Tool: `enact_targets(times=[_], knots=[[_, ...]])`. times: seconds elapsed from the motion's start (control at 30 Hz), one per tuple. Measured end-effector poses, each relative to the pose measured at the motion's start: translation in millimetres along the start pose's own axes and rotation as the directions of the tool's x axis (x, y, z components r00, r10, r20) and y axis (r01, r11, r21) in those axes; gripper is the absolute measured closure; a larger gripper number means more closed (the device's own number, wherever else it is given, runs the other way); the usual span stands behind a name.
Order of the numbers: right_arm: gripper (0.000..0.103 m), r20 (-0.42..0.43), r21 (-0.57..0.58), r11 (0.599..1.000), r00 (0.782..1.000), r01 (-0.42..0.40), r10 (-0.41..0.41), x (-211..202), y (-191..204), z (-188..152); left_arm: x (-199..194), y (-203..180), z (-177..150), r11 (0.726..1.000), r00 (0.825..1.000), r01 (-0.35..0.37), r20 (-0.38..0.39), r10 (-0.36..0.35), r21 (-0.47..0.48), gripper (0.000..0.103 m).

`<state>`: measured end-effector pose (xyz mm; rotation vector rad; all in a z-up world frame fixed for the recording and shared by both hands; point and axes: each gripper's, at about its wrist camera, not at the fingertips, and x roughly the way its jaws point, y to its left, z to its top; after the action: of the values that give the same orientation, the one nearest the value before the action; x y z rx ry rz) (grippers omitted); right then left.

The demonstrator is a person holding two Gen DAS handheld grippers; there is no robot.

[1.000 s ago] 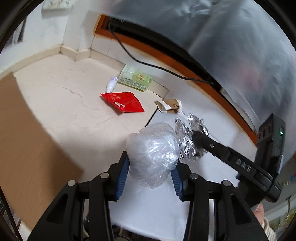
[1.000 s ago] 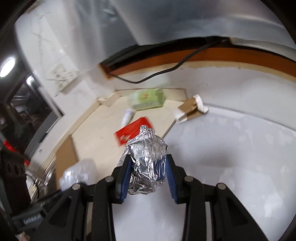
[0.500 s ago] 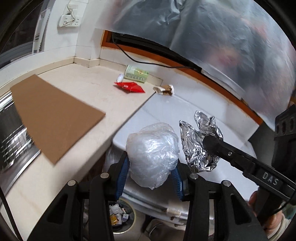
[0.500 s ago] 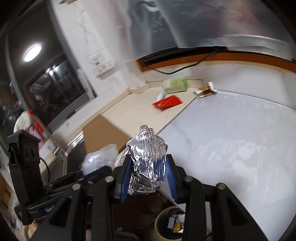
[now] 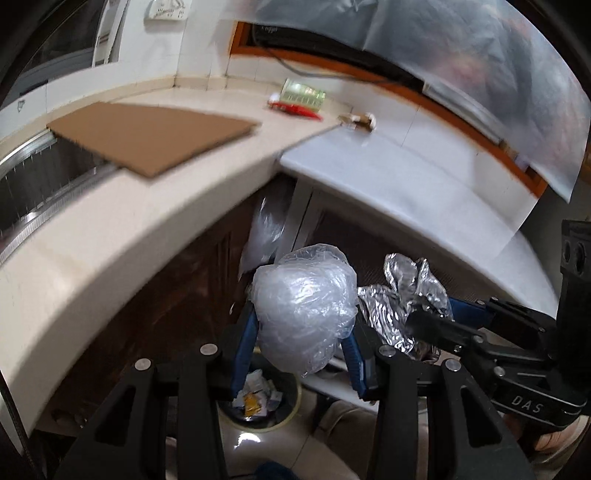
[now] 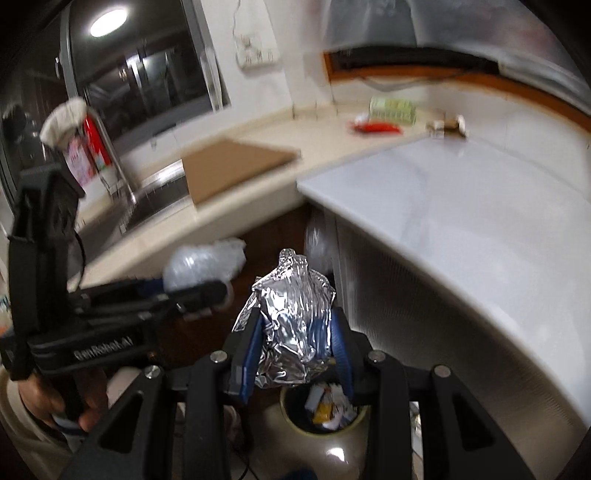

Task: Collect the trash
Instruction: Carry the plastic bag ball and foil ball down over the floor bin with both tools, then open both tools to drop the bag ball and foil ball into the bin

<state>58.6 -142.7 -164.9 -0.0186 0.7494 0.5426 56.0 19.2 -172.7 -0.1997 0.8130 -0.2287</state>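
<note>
Beige counter (image 5: 110,236) wrapping the corner, white tiled wall (image 6: 295,81) behind, ceiling light (image 6: 108,23) glowing, dark window (image 6: 147,74) reflecting.

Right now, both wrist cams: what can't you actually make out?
- Trash bin, left wrist view: mostly hidden behind the left gripper and its clear plastic wad.
- Bin contents, right wrist view: partly covered by the foil ball in the right gripper; items too small to identify.
- Green packet and red wrapper on the counter: motion-blurred, print unreadable.
</note>
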Motion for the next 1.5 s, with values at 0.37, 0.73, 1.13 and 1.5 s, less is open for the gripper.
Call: enact_targets(times=[0.37,0.73,1.13,1.5], knots=[[0.067,-0.254,0.032,1.0,0.967,0.001,0.007,101.5,-17.7,-60.8,93.4,32.9,-72.3,0.998,0.976,0.037,-0.211,-0.047,-0.054,0.061],[0.067,-0.411,0.089,0.996,0.912,0.031,0.008,183.6,-41.3,-91.4,189.1,57.9,-107.6,0.994,0.907,0.018,-0.417,-0.063,-0.111,0.061],[0.066,-0.485,0.095,0.995,0.874,0.043,0.009,239.3,-62.0,-106.0,236.3,69.7,-109.9,0.997,0.883,0.003,-0.467,-0.039,-0.077,0.058],[0.057,-0.504,0.148,0.989,0.862,0.02,0.058,263.0,-72.9,-108.8,243.5,77.7,-106.5,0.999,0.89,-0.018,-0.456,-0.005,-0.046,0.043]])
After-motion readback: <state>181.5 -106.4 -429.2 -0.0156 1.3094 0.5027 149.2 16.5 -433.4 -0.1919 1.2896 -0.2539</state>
